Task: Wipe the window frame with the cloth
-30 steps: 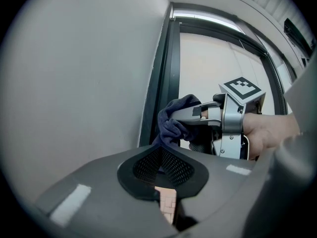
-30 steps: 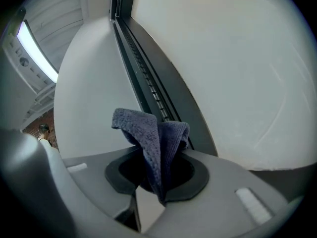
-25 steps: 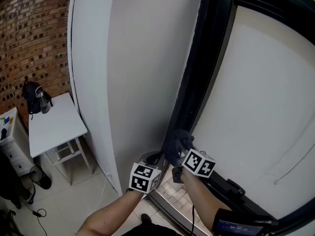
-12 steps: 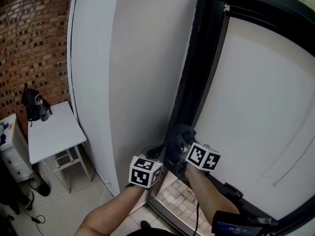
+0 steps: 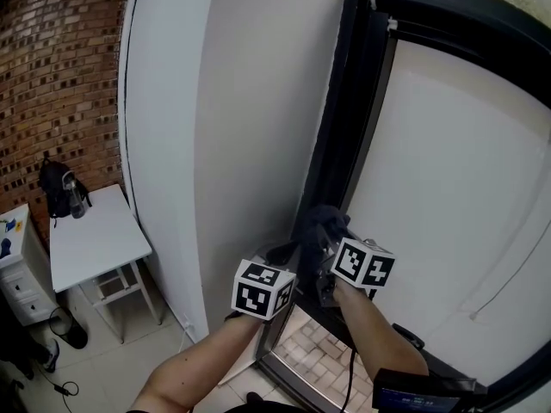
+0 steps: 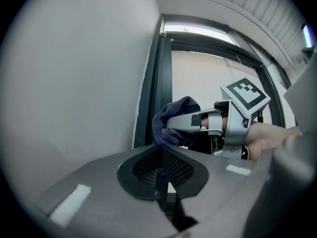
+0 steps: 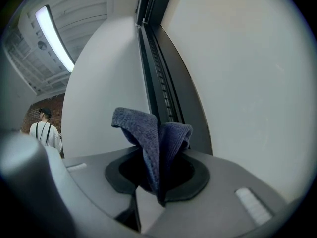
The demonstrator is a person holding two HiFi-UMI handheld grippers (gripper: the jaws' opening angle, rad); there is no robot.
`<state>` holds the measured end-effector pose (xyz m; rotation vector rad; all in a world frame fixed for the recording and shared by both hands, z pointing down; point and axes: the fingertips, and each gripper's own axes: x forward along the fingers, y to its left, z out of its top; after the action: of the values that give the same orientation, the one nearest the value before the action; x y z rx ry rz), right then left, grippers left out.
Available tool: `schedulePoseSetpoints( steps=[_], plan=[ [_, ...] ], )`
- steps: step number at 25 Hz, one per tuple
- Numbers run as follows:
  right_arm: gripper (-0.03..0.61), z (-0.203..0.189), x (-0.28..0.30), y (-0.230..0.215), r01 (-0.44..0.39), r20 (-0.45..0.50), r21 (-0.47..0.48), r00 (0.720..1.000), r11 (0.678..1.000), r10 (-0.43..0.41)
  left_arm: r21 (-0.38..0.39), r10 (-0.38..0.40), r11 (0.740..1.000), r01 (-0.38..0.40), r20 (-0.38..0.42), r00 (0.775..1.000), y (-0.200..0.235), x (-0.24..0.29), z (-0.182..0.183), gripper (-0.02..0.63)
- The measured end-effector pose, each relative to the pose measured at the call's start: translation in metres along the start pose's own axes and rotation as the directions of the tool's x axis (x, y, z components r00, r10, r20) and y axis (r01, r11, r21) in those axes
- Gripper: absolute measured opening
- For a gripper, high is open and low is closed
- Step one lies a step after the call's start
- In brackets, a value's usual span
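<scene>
Now the right claw pinches the cloth, which pokes out past its tips. Left claw is closed, empty.

wall close beside window frame; pane side free

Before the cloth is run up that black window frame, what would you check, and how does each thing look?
1. Cloth gripped: ok. The right gripper has its jaws shut on the cloth, with folds sticking out past them.
2. Cloth against the window frame: cannot tell. It overlaps the frame, but contact does not show.
3. Frame above free: ok. Nothing sits on it.
4. Left gripper out of the way: ok. It is shut and empty, beside the right one on the wall side.
</scene>
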<state>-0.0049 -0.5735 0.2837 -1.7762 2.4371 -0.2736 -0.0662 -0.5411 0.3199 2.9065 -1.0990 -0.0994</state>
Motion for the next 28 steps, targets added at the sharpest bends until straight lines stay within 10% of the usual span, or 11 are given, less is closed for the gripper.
schedulePoseSetpoints(
  steps=[28],
  plan=[
    [0.100, 0.122, -0.008, 0.031, 0.024, 0.096, -0.310, 0.995, 0.951, 0.006, 0.061, -0.020, 0.998, 0.014, 0.105, 0.994, -0.007, 0.013, 0.105, -0.008]
  ],
)
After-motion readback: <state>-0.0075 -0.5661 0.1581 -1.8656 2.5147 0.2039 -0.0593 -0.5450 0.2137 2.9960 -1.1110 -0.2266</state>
